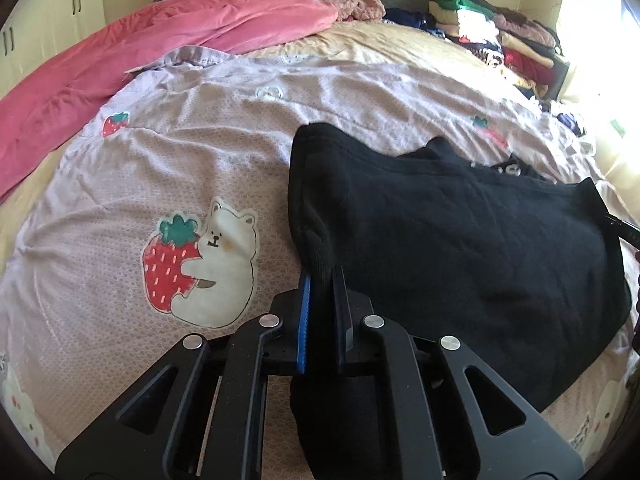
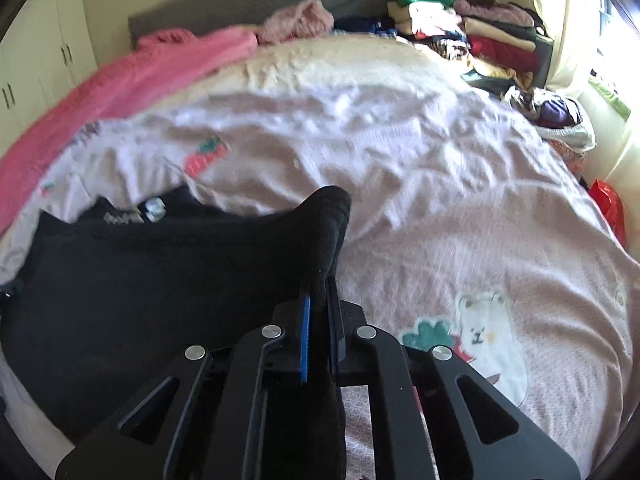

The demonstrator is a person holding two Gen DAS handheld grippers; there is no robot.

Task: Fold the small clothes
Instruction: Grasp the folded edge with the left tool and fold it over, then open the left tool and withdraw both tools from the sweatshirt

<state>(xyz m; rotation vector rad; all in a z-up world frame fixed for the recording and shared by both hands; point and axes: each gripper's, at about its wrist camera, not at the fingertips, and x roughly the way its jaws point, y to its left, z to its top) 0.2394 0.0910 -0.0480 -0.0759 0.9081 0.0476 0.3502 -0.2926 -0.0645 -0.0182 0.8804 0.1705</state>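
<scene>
In the left wrist view, the left gripper [image 1: 322, 280] sits at bottom centre with its jaws pinched together on a ribbed corner of the black garment [image 1: 460, 248], cloth caught between the blue pad and the dark one. The garment spreads from there across the lower right of the frame, lying mostly flat on the lilac bedspread [image 1: 180, 152] with its strawberry-and-bear print. A pink blanket [image 1: 140, 48] runs along the upper left, and a stack of folded clothes [image 1: 500, 36] is piled at the upper right. In the right wrist view, the right gripper [image 2: 318, 284] at bottom centre is likewise closed on a ribbed corner of the same black garment [image 2: 140, 280], which fills the lower left; its label shows near the left middle. The folded stack [image 2: 472, 28] sits at the upper right. With both grippers clamped on opposite corners and the cloth lying open on the bedspread, this garment's fold looks barely begun: the corners are seized, but bringing them over and laying the cloth double is still to do.
</scene>
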